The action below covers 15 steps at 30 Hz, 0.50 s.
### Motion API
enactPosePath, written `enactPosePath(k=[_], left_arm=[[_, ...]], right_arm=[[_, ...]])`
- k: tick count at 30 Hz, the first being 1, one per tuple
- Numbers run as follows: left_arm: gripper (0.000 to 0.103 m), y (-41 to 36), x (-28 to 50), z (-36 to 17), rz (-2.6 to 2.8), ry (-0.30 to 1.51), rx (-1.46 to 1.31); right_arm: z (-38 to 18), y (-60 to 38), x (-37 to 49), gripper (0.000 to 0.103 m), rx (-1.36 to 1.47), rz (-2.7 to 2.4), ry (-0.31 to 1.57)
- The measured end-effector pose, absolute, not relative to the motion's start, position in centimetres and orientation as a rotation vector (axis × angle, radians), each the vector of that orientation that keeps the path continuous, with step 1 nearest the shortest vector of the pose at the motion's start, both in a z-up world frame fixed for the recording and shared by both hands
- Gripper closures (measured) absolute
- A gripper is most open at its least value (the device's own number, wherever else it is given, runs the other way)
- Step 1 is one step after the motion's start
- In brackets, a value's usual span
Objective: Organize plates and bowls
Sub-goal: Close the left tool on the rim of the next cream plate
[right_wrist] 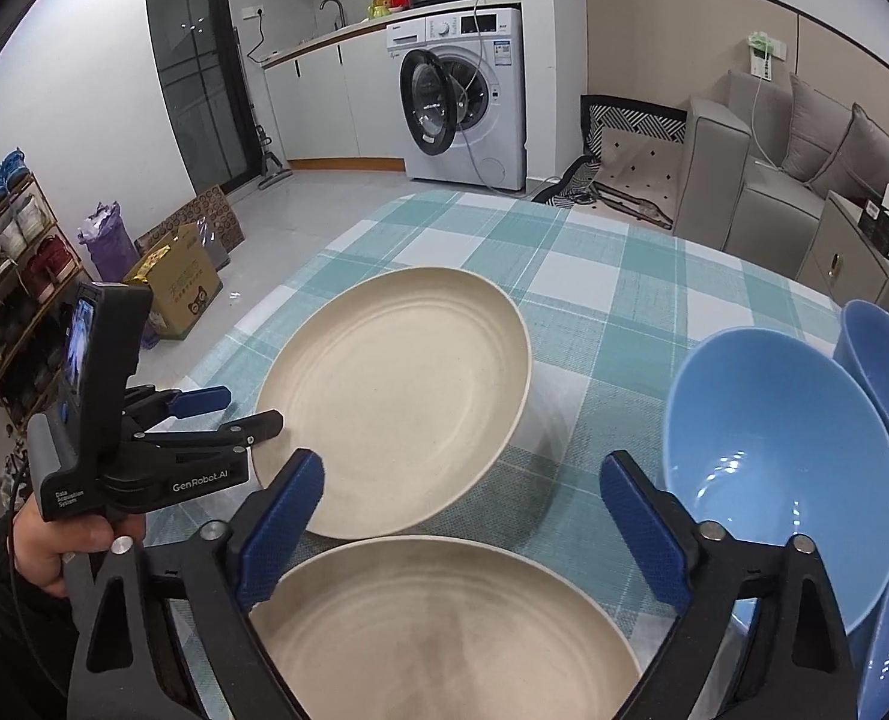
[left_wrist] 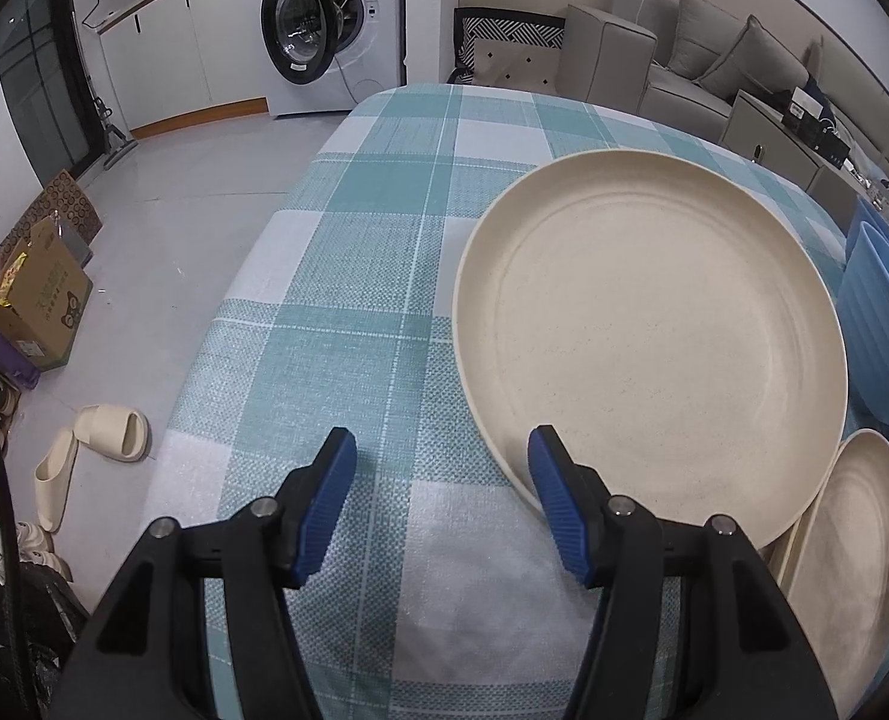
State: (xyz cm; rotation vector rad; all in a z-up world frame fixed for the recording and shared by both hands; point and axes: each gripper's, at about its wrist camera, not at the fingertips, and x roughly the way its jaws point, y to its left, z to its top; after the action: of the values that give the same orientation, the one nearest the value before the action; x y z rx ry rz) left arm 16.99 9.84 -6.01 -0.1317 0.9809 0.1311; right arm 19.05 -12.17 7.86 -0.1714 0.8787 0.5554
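Cream plate (right_wrist: pixel 393 402), large and empty, flat on the teal-checked tablecloth (right_wrist: pixel 594 300) of the table, toward its left half. Second cream plate (right_wrist: pixel 438 624) nearer the camera, its far rim just beside the first plate's near rim. Blue bowl (right_wrist: pixel 780 480) to the right, open side tilted toward the camera, with more blue bowls (right_wrist: pixel 882 372) crowded against it at the right edge.

Left claw (left_wrist: pixel 441 480) released, nothing between its blue pads (left_wrist: pixel 555 498); right pad over the near-left rim of the large plate (left_wrist: pixel 654 336), left pad over bare cloth. Whether touching the rim, cannot tell. Gripped from below by a hand (right_wrist: pixel 60 540).

Right claw (right_wrist: pixel 462 516) spread wide, holding nothing, poised above the nearer plate's far rim.

Beyond the table: washing machine (right_wrist: pixel 462 108) with door ajar, grey sofa (right_wrist: pixel 804 150).
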Motion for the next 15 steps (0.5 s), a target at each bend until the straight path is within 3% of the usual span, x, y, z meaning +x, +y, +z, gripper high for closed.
enactPosePath(k=[10,15], left_arm=[[0.043,10.1,16.8,-6.2,0.108,0.976,-0.138],[0.044,9.9,16.9,-6.1,0.1,0.973,-0.135]], right_arm=[[5.2,-10.2,21.3,0.037,-0.196,0.537,0.937],[4.2,-9.7,21.6,0.045,-0.207,0.529,0.964]])
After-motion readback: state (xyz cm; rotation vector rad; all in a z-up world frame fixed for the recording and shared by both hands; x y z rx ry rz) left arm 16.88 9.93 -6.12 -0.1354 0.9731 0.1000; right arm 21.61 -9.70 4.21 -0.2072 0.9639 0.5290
